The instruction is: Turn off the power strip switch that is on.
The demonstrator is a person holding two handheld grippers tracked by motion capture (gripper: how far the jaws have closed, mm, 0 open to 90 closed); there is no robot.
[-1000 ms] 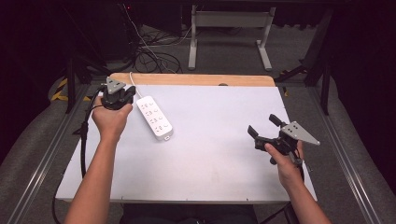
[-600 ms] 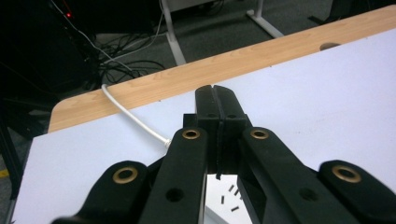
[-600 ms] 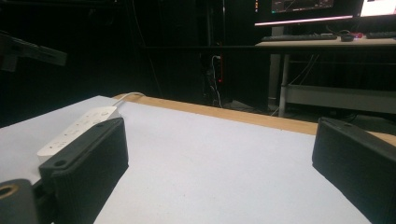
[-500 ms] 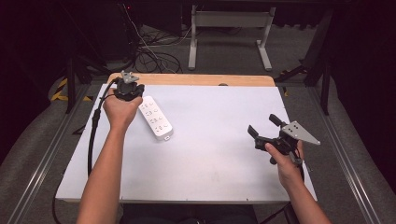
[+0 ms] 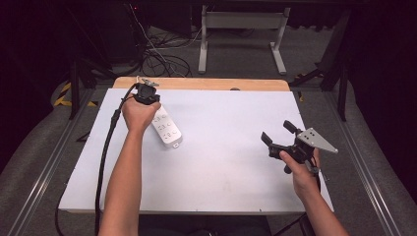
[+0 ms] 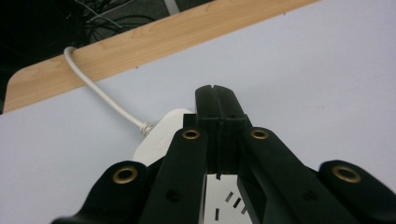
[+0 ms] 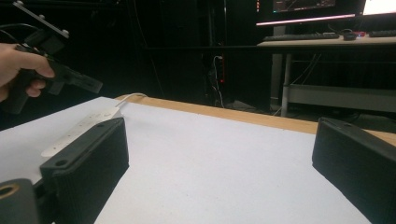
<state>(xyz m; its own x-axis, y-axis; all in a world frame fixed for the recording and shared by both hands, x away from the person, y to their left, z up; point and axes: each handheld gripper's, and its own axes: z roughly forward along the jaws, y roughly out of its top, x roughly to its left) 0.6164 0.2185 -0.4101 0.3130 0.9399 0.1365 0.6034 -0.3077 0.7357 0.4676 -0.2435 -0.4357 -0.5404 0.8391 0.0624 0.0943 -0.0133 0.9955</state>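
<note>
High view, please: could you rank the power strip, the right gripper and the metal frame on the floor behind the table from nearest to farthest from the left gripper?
1. Power strip: lying right beside the left gripper, at the table's left rear.
2. Right gripper: across the table, near its right edge.
3. Metal frame: on the floor beyond the table's far edge.

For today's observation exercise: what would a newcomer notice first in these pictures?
Probably the white power strip lying at the table's left rear, its cord running off the far edge. The left gripper, jaws pressed shut, hangs just over its cord end. Far to the right, the right gripper waits with jaws wide open.
</note>
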